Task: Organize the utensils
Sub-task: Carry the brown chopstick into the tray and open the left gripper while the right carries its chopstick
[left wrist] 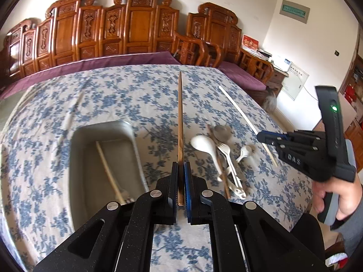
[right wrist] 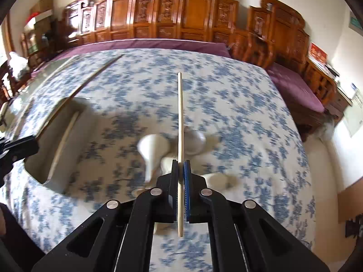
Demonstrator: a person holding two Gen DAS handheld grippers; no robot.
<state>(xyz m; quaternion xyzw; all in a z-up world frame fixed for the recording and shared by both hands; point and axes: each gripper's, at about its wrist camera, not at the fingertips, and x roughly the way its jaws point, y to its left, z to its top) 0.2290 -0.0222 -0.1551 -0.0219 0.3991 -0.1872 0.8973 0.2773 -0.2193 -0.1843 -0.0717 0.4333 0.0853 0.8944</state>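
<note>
My left gripper (left wrist: 180, 166) is shut on a brown wooden chopstick (left wrist: 180, 117) that points away over the table. My right gripper (right wrist: 180, 165) is shut on a pale chopstick (right wrist: 180, 122); it also shows in the left wrist view (left wrist: 261, 134) holding that pale chopstick (left wrist: 238, 110) at the right. A metal tray (left wrist: 79, 158) lies left of the left gripper with one pale chopstick (left wrist: 109, 172) inside; it shows blurred in the right wrist view (right wrist: 74, 140). A pile of pale spoons and a fork (left wrist: 223, 156) lies right of the left gripper.
The table has a blue floral cloth (left wrist: 113, 95). Carved wooden chairs (left wrist: 136, 27) with purple cushions (left wrist: 245, 74) line the far side. A person's hand (left wrist: 338, 195) holds the right gripper's handle.
</note>
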